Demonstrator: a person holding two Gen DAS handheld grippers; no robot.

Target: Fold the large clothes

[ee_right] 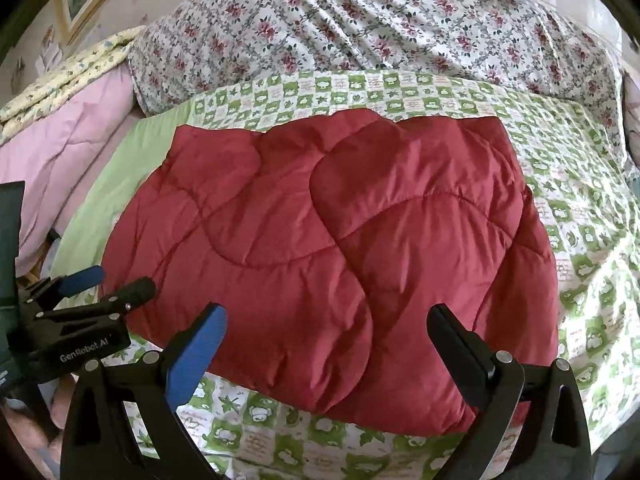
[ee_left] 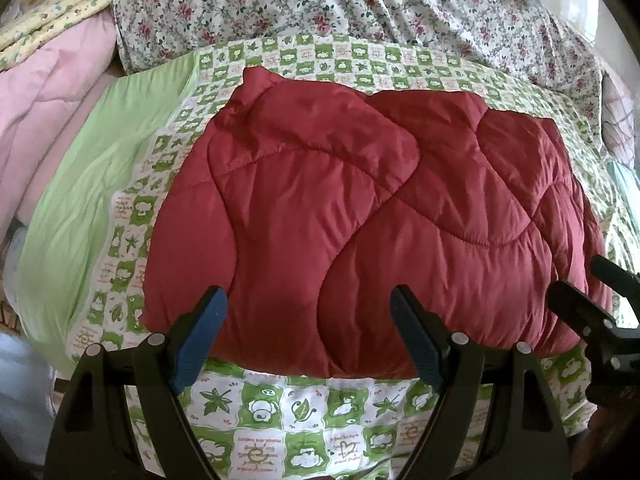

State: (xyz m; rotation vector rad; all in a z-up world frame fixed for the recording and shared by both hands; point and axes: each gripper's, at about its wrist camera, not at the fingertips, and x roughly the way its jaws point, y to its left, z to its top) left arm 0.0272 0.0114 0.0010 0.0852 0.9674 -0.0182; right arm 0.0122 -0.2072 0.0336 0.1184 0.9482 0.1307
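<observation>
Folded quilted jacket (ee_left: 376,216) lay on bed sheet (ee_left: 304,408); pillow (ee_left: 360,4) behind, bedding pile (ee_left: 52,120) left.

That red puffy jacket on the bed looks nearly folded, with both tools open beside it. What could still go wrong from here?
1. The red quilted garment is thick and puffy, so its folded layers may spring open once let go.
2. Its near edge lies on the green patterned sheet; the left tool or right tool might pinch the sheet along with it.
3. The smooth fabric could slip from the pads.
</observation>
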